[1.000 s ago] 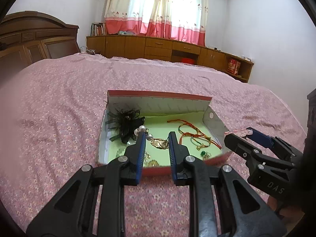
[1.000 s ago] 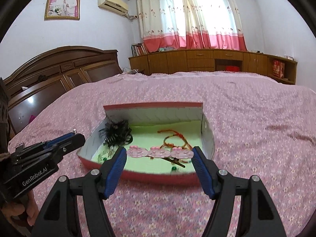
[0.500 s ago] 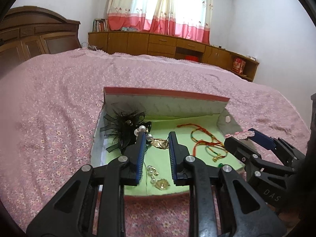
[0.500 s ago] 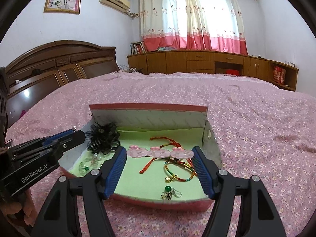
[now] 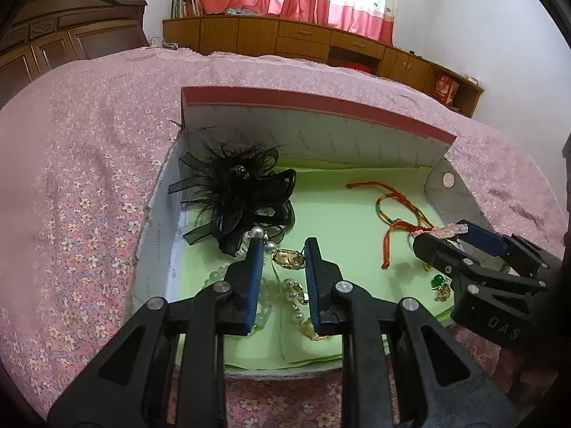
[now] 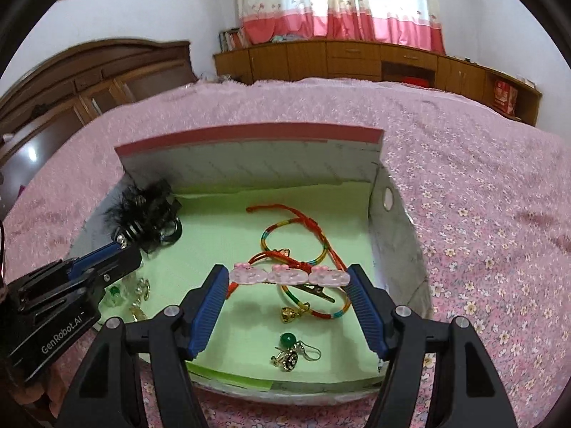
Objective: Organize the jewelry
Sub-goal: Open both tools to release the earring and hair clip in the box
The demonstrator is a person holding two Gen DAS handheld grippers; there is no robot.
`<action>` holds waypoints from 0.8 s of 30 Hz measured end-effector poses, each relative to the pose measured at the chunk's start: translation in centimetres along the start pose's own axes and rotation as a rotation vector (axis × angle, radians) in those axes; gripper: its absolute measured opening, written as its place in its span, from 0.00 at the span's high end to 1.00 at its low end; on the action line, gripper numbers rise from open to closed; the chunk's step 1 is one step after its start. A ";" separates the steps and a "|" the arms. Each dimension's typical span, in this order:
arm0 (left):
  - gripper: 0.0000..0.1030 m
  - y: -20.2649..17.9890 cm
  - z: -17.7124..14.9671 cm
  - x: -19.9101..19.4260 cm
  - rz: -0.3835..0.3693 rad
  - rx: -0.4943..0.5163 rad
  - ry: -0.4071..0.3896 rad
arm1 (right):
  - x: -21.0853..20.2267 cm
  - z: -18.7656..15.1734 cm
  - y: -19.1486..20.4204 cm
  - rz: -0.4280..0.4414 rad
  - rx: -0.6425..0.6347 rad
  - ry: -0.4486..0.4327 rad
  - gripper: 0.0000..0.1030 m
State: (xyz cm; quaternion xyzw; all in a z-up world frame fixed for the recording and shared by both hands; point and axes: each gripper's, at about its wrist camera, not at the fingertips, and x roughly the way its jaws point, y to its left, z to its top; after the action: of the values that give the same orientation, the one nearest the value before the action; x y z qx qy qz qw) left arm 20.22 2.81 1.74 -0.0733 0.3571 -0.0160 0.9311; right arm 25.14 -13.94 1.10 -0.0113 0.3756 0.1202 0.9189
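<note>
One open box (image 6: pixel 392 221) with a green lining, on one pink flowered bedspread (image 6: pixel 481 185). Inside: one black feathered hair flower (image 5: pixel 235 192); two colourful cord bracelets (image 6: pixel 296 239), looped over each other, plus one red cord (image 6: pixel 285 210) tangled with them; one green-bead earring (image 6: pixel 291 340) beside one small dark metal flower piece (image 6: pixel 289 358); one beaded string of pearls and gold links (image 5: pixel 296 303), exact bead count impossible to tell. One pink hair clip (image 6: pixel 287 274) bearing three pink figures. Two grippers: left gripper (image 5: pixel 282 249), right gripper (image 6: pixel 287 278). One gold pendant (image 5: pixel 288 258).
</note>
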 end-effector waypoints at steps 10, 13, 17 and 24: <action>0.83 -0.5 0.4 0.7 0.012 -0.002 0.031 | 0.6 -0.1 0.5 -0.008 -0.033 0.033 0.26; 0.77 -0.4 0.5 0.3 0.001 -0.014 0.032 | 0.1 0.0 0.3 -0.001 -0.029 0.030 0.25; 0.66 -0.2 0.5 -0.6 -0.014 -0.030 0.029 | -0.9 0.3 -0.1 0.019 -0.004 0.008 0.25; 0.64 0.0 0.3 -2.7 -0.019 -0.044 0.011 | -3.6 0.5 -0.2 0.038 0.007 -0.053 0.23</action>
State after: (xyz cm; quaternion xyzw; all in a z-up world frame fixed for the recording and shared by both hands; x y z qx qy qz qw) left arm 18.39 3.03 3.76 -0.0972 0.3618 -0.0176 0.9270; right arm 23.02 -14.80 3.99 0.0022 0.3518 0.1365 0.9261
